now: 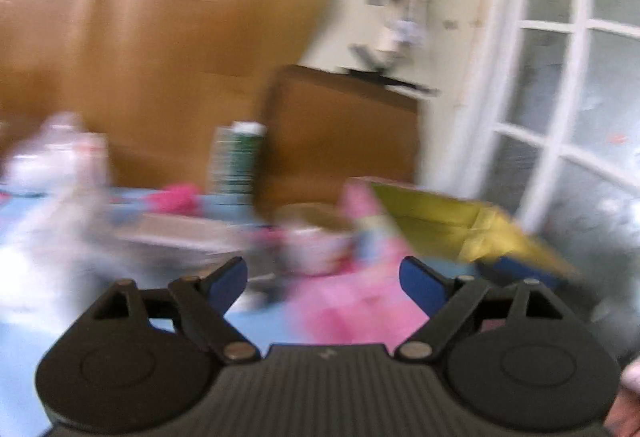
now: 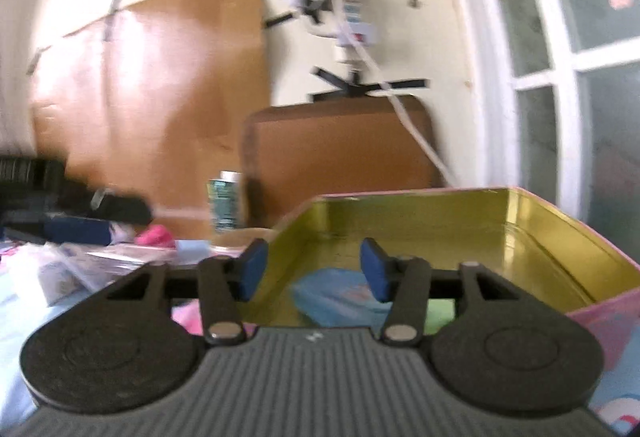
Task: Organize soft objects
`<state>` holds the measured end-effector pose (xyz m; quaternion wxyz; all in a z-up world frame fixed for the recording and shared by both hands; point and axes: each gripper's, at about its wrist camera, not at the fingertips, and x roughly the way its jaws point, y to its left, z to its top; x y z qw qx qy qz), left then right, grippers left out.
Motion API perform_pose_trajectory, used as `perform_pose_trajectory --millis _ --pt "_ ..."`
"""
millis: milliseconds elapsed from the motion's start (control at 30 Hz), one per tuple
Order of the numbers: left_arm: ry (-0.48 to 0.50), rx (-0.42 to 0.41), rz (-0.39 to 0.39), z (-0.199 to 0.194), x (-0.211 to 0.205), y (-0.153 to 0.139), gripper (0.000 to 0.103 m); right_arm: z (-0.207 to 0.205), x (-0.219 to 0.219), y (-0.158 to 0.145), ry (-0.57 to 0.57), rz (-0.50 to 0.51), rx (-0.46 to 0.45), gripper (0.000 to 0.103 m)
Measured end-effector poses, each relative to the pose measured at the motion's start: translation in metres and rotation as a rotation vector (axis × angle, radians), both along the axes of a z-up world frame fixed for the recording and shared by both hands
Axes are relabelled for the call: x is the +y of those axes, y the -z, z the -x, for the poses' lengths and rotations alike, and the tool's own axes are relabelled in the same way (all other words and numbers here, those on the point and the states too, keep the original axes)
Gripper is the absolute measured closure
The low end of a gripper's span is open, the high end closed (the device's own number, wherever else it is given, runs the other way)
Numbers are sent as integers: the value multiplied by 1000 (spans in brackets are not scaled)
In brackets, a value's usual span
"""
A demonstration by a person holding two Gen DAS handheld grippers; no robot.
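Note:
My left gripper (image 1: 323,279) is open and empty above a light blue surface. Ahead of it lies a blurred pink soft object (image 1: 352,301) beside a small white and pink cup-like thing (image 1: 316,249). A tin box (image 1: 452,225) with a gold inside stands to the right. My right gripper (image 2: 314,269) is open and empty at the near edge of that gold-lined box (image 2: 520,233). A light blue soft item (image 2: 332,297) lies on the box floor just beyond the fingers. A small pink soft object (image 2: 156,235) lies farther left.
A green and white can (image 1: 236,161) (image 2: 225,201) stands at the back by cardboard sheets (image 1: 340,133). Clear plastic bags (image 1: 56,157) (image 2: 80,265) lie at the left. A white-framed glass door (image 1: 560,117) is on the right. Both views are motion-blurred.

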<state>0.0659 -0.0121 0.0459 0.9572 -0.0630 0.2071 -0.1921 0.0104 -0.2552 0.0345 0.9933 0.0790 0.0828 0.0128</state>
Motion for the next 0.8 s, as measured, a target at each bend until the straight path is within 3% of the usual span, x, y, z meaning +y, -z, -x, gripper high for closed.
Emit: perform_pose_trajectory --millis 100,167,267,367,500,800 --pt "-154 32 -107 3 40 21 17 -6 25 -9 -120 16 19 58" --pt "-203 61 -104 4 62 33 17 -13 50 -13 -190 61 41 58" --pt "-261 79 -54 8 92 41 17 -34 88 -16 -294 168 62 58" --pt "-266 111 97 8 122 43 17 -58 125 -12 -359 284 94 58" --pt "-255 119 198 5 136 46 17 -95 162 -8 -384 434 116 58" --pt "-249 71 259 14 144 47 17 -140 212 8 -414 670 174 61"
